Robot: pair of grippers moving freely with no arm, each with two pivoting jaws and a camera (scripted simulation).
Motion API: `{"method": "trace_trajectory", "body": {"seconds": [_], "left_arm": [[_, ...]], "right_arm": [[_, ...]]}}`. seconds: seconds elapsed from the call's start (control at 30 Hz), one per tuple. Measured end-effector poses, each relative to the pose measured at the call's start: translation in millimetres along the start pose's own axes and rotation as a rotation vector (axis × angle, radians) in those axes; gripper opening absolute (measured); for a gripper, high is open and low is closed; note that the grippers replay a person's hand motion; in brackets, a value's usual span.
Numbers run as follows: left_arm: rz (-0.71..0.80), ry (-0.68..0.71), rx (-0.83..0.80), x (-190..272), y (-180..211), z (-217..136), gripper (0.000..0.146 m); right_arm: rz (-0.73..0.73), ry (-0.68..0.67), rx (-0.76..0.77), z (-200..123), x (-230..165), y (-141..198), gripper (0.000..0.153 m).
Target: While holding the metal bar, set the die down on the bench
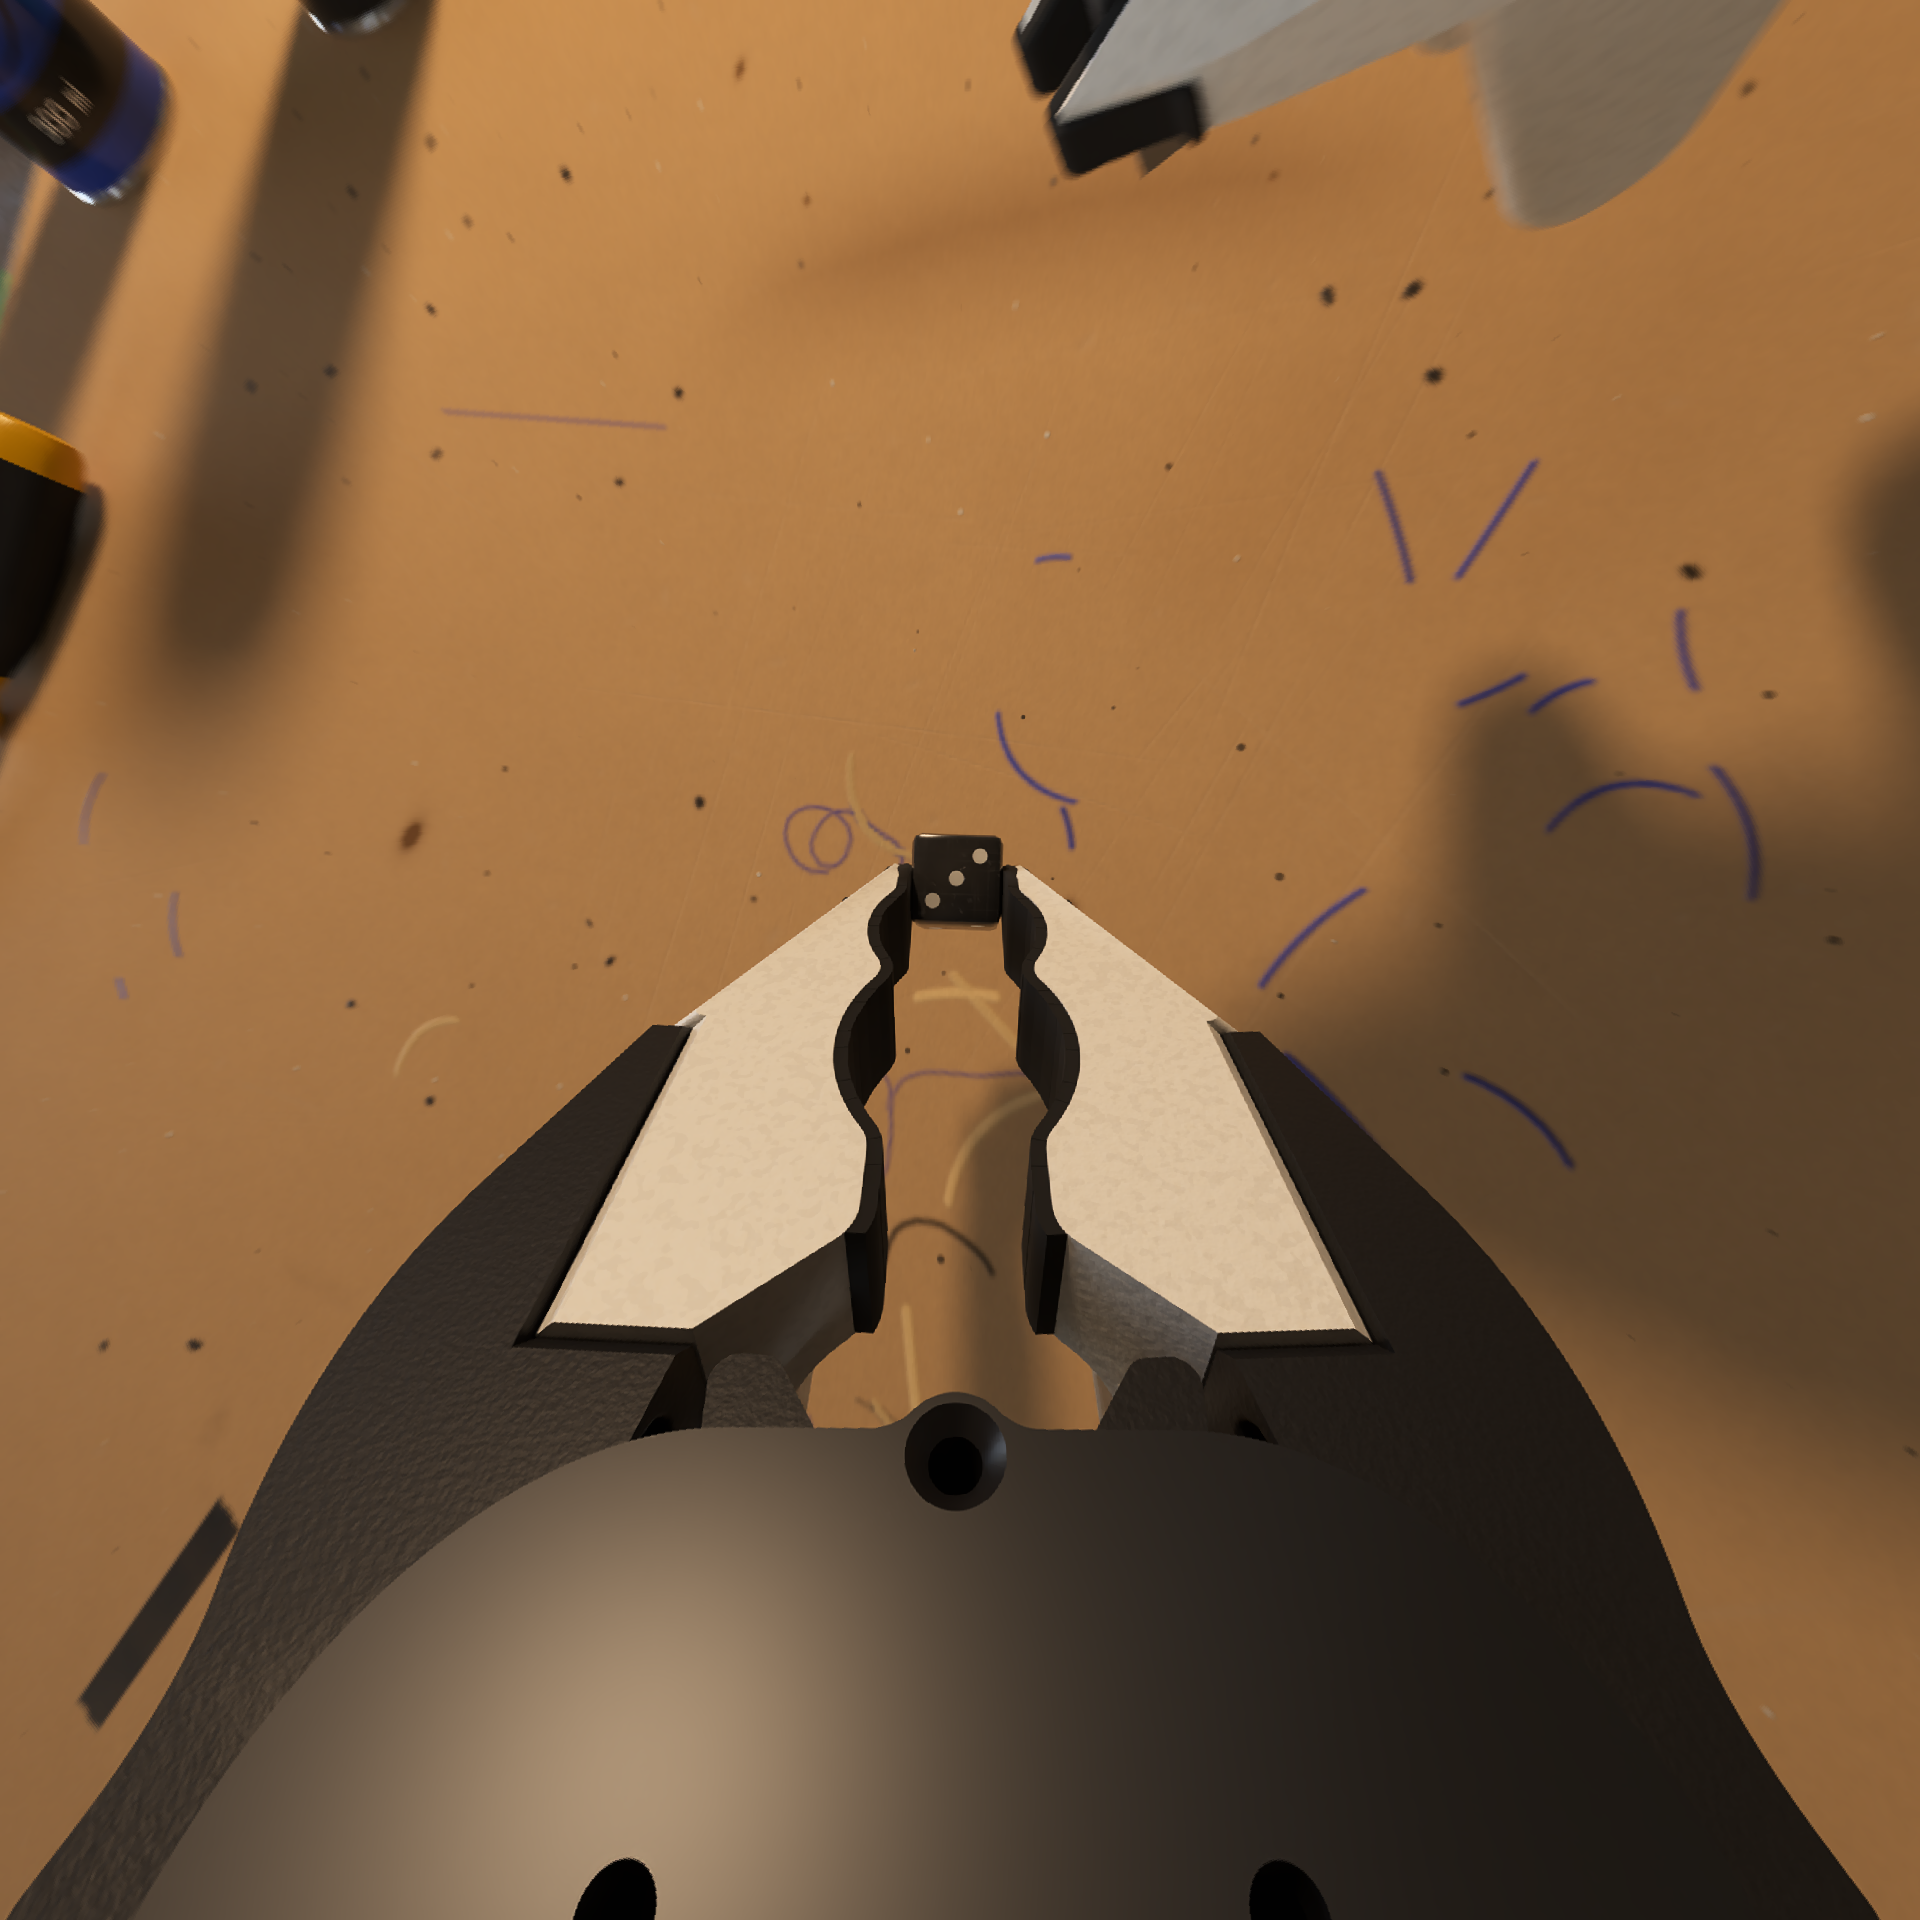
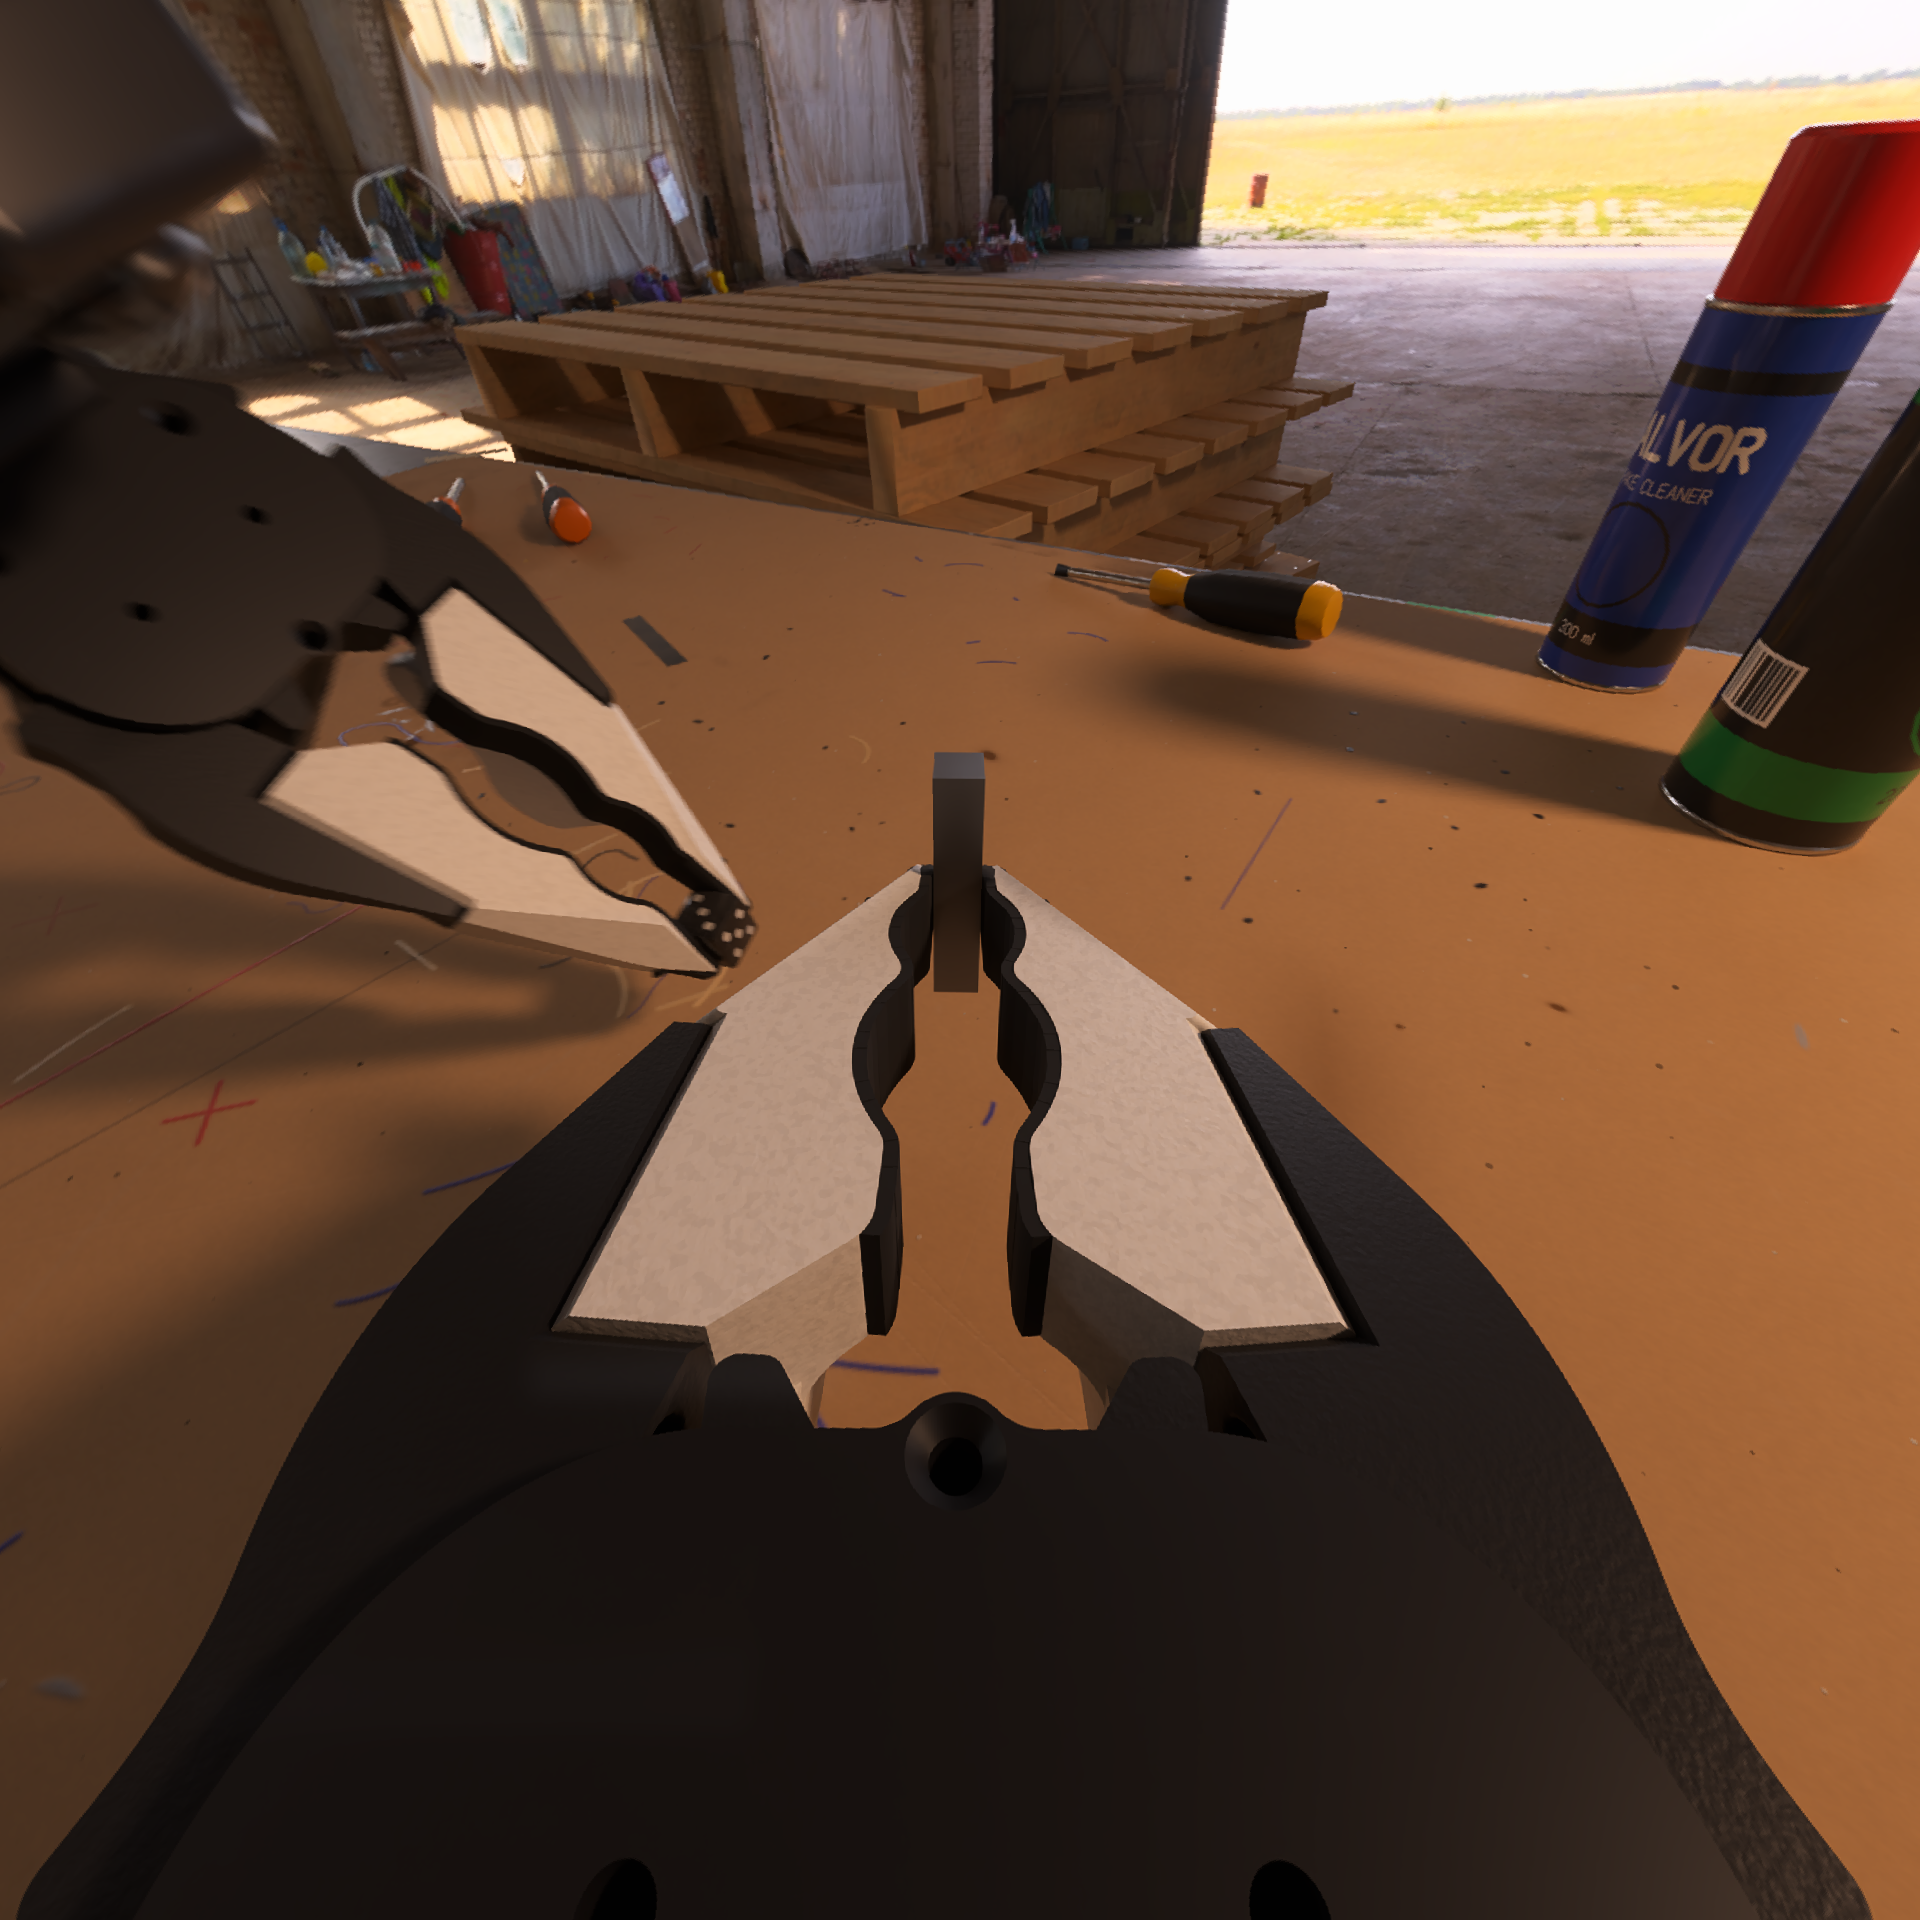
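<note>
My left gripper (image 1: 956,883) is shut on a small black die (image 1: 957,879) with white pips, pinched at the very fingertips and pointing down at the orange-brown bench (image 1: 623,644). In the right wrist view the left gripper (image 2: 717,930) comes in from the left with the die (image 2: 719,928) low over the bench top; I cannot tell whether the die touches it. My right gripper (image 2: 956,883) is shut on a short dark grey metal bar (image 2: 957,868), held upright between the fingertips above the bench (image 2: 1351,935). The right gripper's fingers also show at the top of the left wrist view (image 1: 1122,114).
A blue spray can with a red cap (image 2: 1725,436) and a black and green can (image 2: 1829,717) stand at the right. A yellow-and-black screwdriver (image 2: 1226,603) and an orange-handled one (image 2: 561,511) lie farther back. A strip of dark tape (image 2: 655,638) lies on the bench. Wooden pallets (image 2: 894,384) stand beyond its edge.
</note>
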State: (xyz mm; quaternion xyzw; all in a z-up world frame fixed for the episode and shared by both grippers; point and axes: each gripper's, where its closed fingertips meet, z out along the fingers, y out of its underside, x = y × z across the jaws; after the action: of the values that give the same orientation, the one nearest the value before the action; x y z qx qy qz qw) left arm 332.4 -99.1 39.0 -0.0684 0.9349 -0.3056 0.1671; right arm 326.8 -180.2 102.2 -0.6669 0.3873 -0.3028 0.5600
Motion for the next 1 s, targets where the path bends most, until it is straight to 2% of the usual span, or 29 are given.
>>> {"method": "trace_trajectory", "body": {"seconds": [0.17,0.33,0.5,0.73,0.87,1.0], "left_arm": [[-0.047,0.107,-0.014,4,5,18,0.016],[-0.027,0.128,-0.029,9,8,27,0.017],[-0.030,0.132,-0.036,9,8,26,0.024],[-0.138,0.035,0.058,15,23,1,0.039],[-0.218,-0.036,0.188,13,34,-16,0.039],[-0.209,-0.078,0.277,6,37,-31,0.041]], "right_arm": [[-0.014,-0.015,-0.012,-5,-6,3,0.008],[0.008,-0.031,-0.026,-7,-7,8,0.008],[0.004,-0.034,-0.038,-5,-8,10,0.008],[-0.019,-0.060,-0.063,0,-17,14,0.008],[-0.034,-0.076,-0.092,10,-22,19,0.008],[-0.066,-0.079,-0.118,22,-24,22,0.008]]}}
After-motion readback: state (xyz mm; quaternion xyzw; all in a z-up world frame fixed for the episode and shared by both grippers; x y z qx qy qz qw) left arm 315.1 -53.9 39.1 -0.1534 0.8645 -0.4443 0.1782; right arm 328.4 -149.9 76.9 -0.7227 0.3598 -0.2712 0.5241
